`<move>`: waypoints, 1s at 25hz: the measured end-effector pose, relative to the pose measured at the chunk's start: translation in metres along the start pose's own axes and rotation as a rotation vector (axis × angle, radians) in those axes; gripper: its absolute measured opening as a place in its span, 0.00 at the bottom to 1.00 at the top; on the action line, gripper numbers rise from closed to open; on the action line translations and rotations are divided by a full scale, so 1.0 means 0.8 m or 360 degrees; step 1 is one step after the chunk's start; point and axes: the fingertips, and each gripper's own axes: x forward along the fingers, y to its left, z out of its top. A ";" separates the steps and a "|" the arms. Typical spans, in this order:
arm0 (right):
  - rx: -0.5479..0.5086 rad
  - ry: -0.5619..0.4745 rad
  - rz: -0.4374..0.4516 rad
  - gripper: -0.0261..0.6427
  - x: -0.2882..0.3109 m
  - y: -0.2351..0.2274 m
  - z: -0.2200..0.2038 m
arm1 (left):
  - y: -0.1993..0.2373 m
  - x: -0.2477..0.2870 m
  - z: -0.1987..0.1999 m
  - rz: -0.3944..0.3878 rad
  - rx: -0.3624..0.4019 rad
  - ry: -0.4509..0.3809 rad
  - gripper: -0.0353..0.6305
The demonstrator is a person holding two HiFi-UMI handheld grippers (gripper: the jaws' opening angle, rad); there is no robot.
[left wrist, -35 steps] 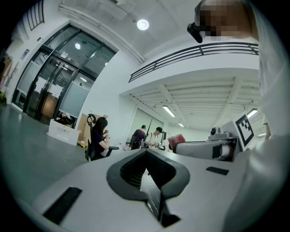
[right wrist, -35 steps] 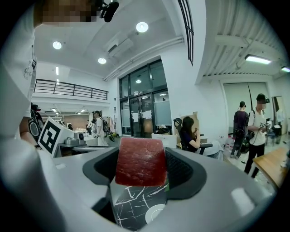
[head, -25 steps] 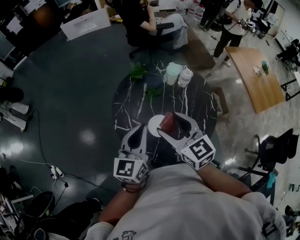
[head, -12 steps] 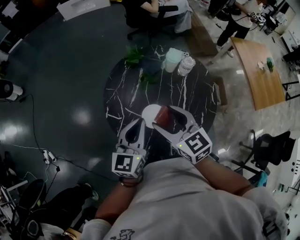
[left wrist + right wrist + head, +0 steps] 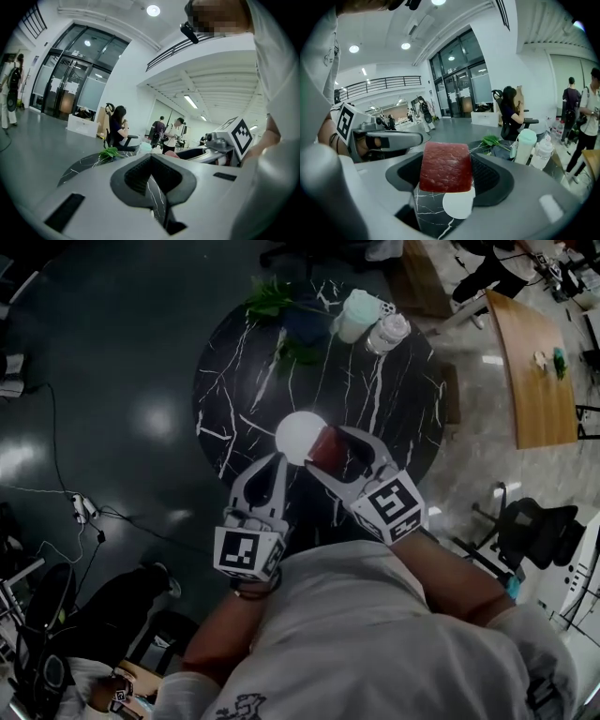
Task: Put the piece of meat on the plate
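A dark red slab of meat (image 5: 326, 442) hangs over the right edge of the small white plate (image 5: 298, 433) on the round black marble table (image 5: 234, 381). My right gripper (image 5: 334, 451) is shut on the meat. In the right gripper view the meat (image 5: 445, 166) stands upright between the dark pads, with the plate (image 5: 458, 205) just below and beyond it. My left gripper (image 5: 275, 463) hovers near the table's front edge, left of the plate, its jaws together and holding nothing. Its pads (image 5: 140, 176) meet in the left gripper view.
At the table's far side stand a mint-lidded bottle (image 5: 359, 315), a clear bottle (image 5: 387, 332) and a leafy green sprig (image 5: 272, 296). A wooden table (image 5: 539, 371) and a chair (image 5: 534, 531) are off to the right. People sit and stand in the background.
The head view has shifted, so the table now sits higher in it. My right gripper still holds the meat at the plate's right edge. The left gripper stays beside it.
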 end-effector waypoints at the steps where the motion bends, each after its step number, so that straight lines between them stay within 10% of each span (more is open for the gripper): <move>1: -0.0006 0.0019 0.0007 0.48 0.005 -0.005 -0.007 | 0.004 0.003 -0.005 0.0011 -0.0007 0.0009 0.06; 25: -0.0130 0.0448 0.0223 0.48 0.129 -0.051 -0.167 | 0.075 0.072 -0.172 0.0156 -0.0214 0.0285 0.06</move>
